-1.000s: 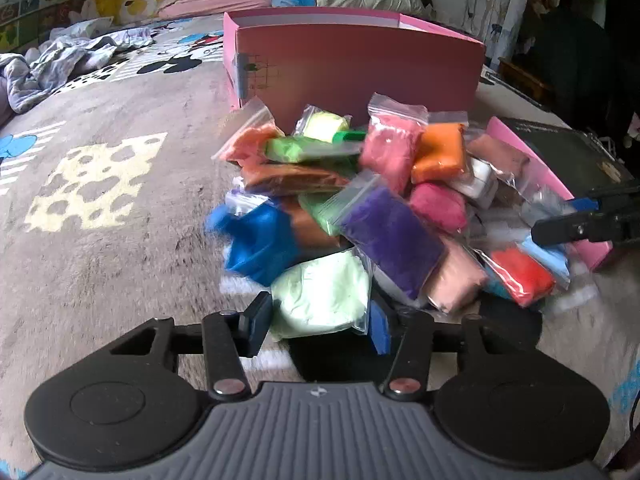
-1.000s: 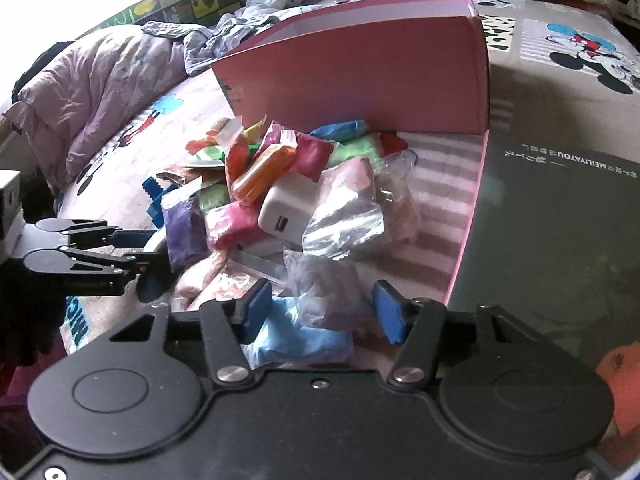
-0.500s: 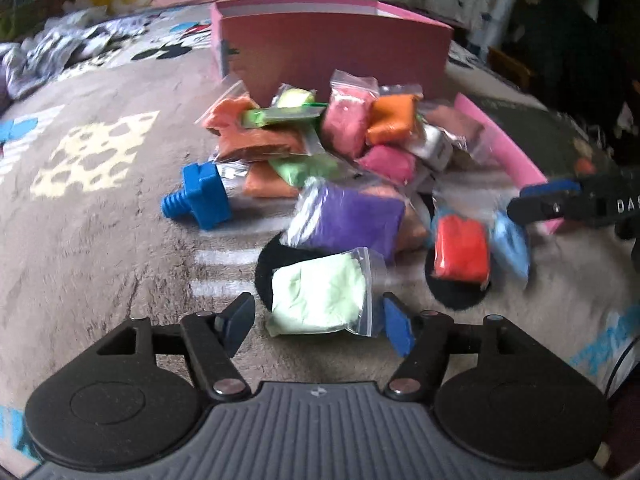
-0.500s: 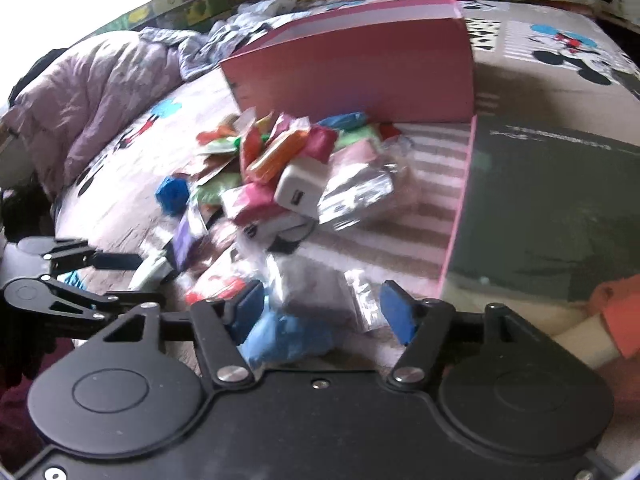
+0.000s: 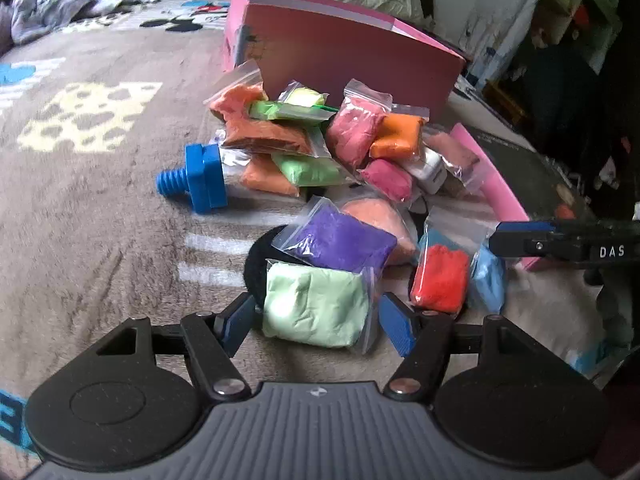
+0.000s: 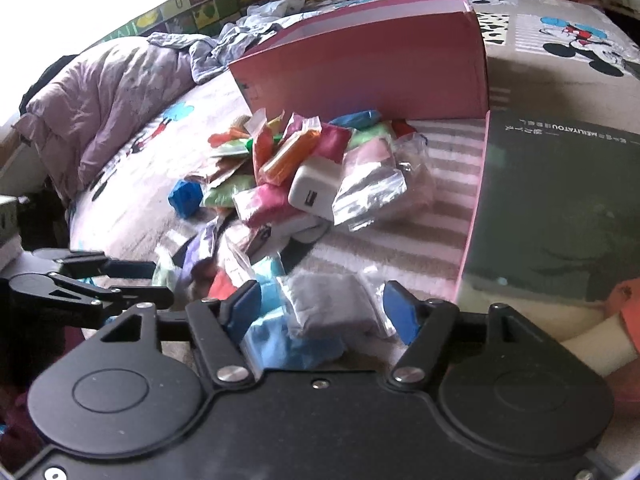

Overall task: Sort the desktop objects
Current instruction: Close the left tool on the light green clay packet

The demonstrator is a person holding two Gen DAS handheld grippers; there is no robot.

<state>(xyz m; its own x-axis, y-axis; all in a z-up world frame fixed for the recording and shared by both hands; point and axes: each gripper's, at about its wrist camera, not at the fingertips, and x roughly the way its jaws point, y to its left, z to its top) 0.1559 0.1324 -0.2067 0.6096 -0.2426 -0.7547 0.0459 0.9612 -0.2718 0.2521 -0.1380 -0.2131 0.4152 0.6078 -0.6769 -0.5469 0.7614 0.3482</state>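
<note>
Nearest me, my left hand-held gripper (image 5: pixel 316 322) sits low on the bed blanket (image 5: pixel 92 232), jaws apart, bracketing the pale green clay bag (image 5: pixel 316 308) without pinching it. My right hand-held gripper (image 6: pixel 322 312), jaws also apart, straddles a grey bag (image 6: pixel 332 308) lying on a light blue bag (image 6: pixel 292 340). Towards twelve o'clock, the purple bag (image 5: pixel 340 240), red bag (image 5: pixel 440 276), blue toy bolt (image 5: pixel 196 178) and white charger (image 6: pixel 316 194) lie in a loose heap. Beyond stands the pink box (image 5: pixel 344 52). I judge sorting barely begun: nearly everything remains to be sorted.

"DAS" – white letters on right hand-held gripper (image 5: pixel 520 242); "MELIYATOU" – dark board (image 6: pixel 560 208).
</note>
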